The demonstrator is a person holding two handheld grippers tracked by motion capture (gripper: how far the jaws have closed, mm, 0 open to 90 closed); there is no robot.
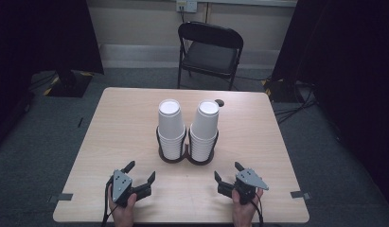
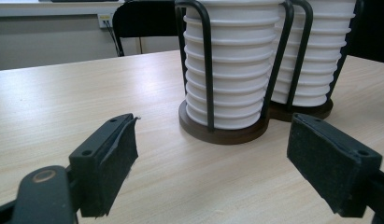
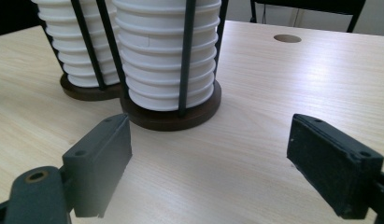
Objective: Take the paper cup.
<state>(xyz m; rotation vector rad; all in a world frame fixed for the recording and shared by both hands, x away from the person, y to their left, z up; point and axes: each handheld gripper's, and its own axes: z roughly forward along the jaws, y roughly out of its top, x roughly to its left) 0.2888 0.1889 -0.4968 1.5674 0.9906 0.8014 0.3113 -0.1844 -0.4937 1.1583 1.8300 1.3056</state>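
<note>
A black folding chair [image 1: 210, 52] stands behind the wooden table [image 1: 126, 127]; grey carpet [image 1: 50, 137], pale wall [image 1: 135, 21].

Two stacks of white cups stand upright, mouths down, in a dark double holder [image 1: 186, 158] at the middle of the wooden table [image 1: 121, 132]. The left stack [image 1: 171, 128] and the right stack [image 1: 204, 129] sit side by side, each ringed by thin black rods on a round brown base

No readable text, label, brand or number on anything in view.
</note>
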